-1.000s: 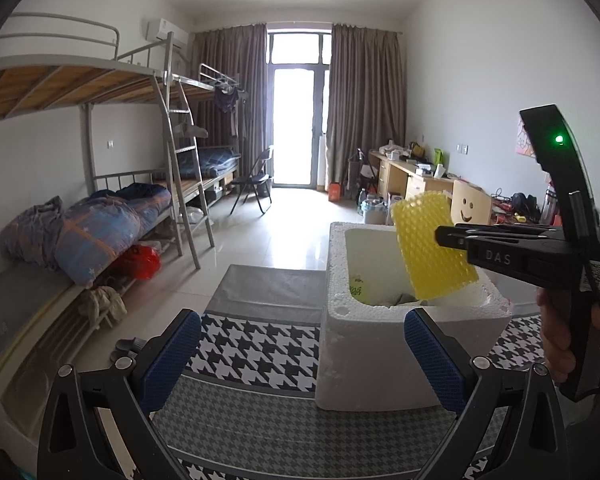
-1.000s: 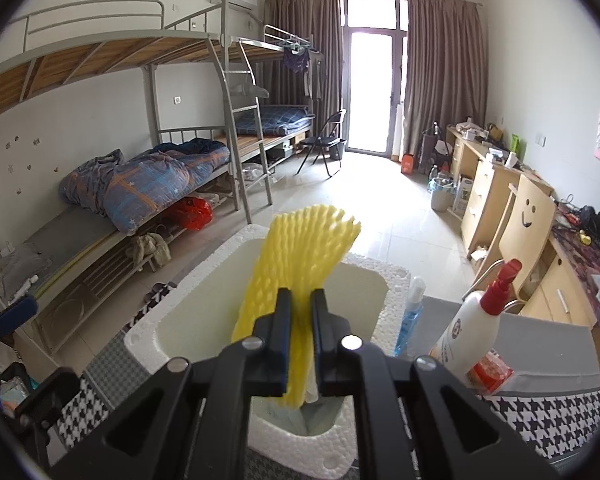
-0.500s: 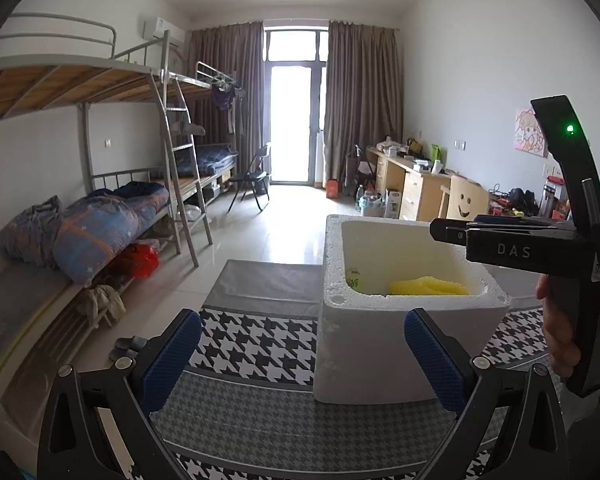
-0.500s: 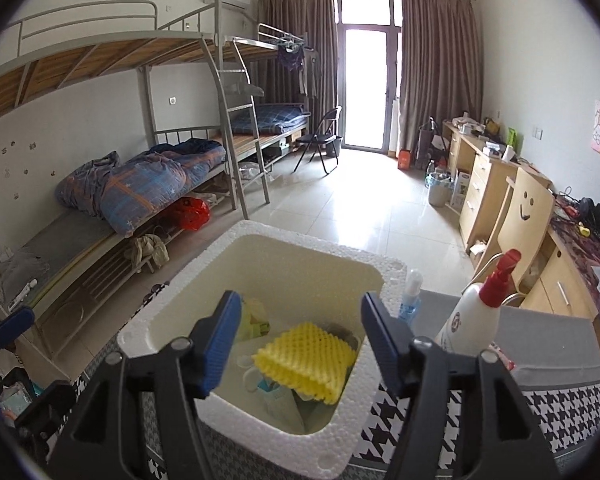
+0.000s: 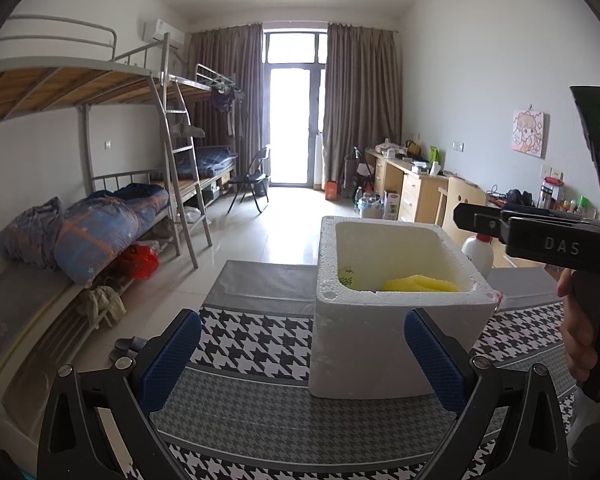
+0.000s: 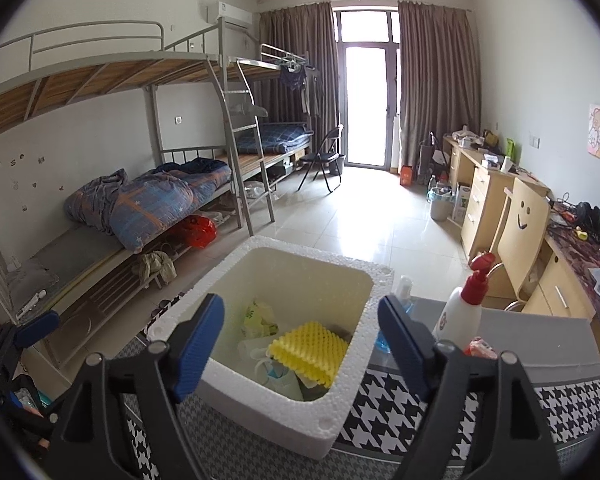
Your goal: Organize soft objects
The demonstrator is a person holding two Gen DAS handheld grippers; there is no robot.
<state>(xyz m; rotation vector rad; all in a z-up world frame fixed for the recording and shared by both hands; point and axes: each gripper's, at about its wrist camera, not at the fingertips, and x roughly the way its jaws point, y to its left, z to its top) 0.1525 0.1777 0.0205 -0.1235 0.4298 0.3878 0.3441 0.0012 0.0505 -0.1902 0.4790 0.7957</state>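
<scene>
The yellow foam-net sleeve [image 6: 308, 354] lies inside the white polystyrene box [image 6: 236, 390] on the houndstooth tabletop [image 5: 256, 344], and the right gripper [image 6: 302, 346] has just been opening its jaws, nothing between them now. Left gripper [image 5: 302, 356] hangs released too. Best to lift the right one straight clear of the rim, without nudging the red-capped white spray bottle [image 6: 462, 312].

A foam box [image 6: 342, 412] is set on a cloth-covered table [image 6: 556, 344]; inside it a foam net [image 6: 308, 350] is laid on top of plastic bags [image 6: 260, 320]. A pump bottle [image 6: 464, 312] and a spray bottle [image 6: 400, 300] are stood just right of the box. Bunk beds [image 6: 148, 184] are ranged along the left wall, desks [image 6: 484, 188] along the right, a folding chair [image 6: 324, 156] before the far door.
</scene>
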